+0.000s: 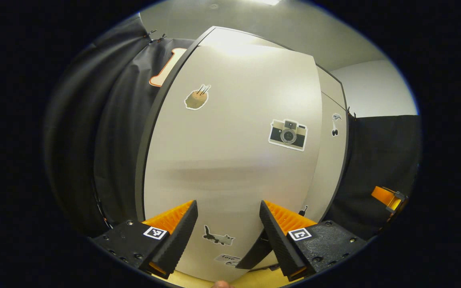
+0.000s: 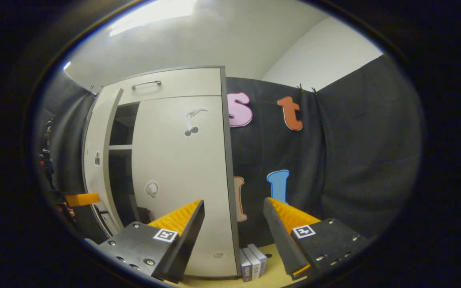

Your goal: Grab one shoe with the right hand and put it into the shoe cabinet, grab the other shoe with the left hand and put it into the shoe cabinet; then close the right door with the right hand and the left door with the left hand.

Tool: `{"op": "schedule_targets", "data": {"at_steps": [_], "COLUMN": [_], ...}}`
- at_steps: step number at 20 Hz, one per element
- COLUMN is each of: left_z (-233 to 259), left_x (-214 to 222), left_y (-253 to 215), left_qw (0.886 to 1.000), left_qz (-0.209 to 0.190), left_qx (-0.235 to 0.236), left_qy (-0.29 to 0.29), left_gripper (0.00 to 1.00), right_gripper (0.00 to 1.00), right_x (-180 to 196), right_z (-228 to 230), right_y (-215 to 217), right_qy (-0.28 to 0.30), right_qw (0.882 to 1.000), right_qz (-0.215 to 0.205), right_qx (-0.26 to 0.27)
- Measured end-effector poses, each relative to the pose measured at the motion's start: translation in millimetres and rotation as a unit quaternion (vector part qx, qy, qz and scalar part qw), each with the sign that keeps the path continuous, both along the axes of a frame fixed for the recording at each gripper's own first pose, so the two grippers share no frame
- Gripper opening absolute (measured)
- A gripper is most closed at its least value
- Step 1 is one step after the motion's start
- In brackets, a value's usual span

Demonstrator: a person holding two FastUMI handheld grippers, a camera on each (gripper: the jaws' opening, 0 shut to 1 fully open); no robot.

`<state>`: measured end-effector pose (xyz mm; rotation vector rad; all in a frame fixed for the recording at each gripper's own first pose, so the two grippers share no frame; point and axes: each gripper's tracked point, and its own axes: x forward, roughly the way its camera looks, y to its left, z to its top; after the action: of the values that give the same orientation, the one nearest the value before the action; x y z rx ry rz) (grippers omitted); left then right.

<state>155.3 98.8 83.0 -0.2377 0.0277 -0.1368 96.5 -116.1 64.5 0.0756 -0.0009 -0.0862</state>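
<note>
Door-closing step. Right door (image 2: 178, 176) looks shut; left door (image 1: 230, 160) ajar, dark shelves visible behind it. Left hand-held gripper (image 1: 228, 232) sits close to its face, jaws apart, empty. Right hand-held gripper (image 2: 233, 232) apart, idle. Shoes unseen, presumably inside. Next: push left door flush.

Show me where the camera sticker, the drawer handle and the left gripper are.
camera sticker (image 1: 288, 134): left gripper view, on its lens.
drawer handle (image 2: 146, 84): right gripper view, middle of the bar.
left gripper (image 1: 228, 234): left gripper view, midway between its fingertips.

left door (image 1: 230, 160): sticker (image 1: 227, 259) low between the fingers, wording too blurred to read | fiducial tags on both grippers: pattern only, no legible text
</note>
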Motion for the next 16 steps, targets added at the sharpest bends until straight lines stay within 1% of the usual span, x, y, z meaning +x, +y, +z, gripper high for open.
{"op": "schedule_targets", "data": {"at_steps": [5, 10, 16], "left_z": [-9, -9, -10], "left_x": [16, 22, 26], "left_y": [-2, -6, -6], "left_qw": [1.0, 1.0, 0.999], "left_qz": [0.002, 0.007, 0.032], "left_qx": [0.0, 0.006, 0.016], "left_qy": [0.008, 0.01, 0.012], "left_gripper": [0.95, 0.95, 0.94], "right_gripper": [0.89, 0.89, 0.89], "right_x": [-10, -10, -3], "right_z": [-2, -7, -15], "right_y": [6, 13, 19], "right_qy": [-0.003, 0.0, 0.006], "right_qw": [1.0, 1.0, 1.0], "right_qz": [0.0, 0.007, 0.019], "right_qx": [-0.001, 0.001, 0.004]}}
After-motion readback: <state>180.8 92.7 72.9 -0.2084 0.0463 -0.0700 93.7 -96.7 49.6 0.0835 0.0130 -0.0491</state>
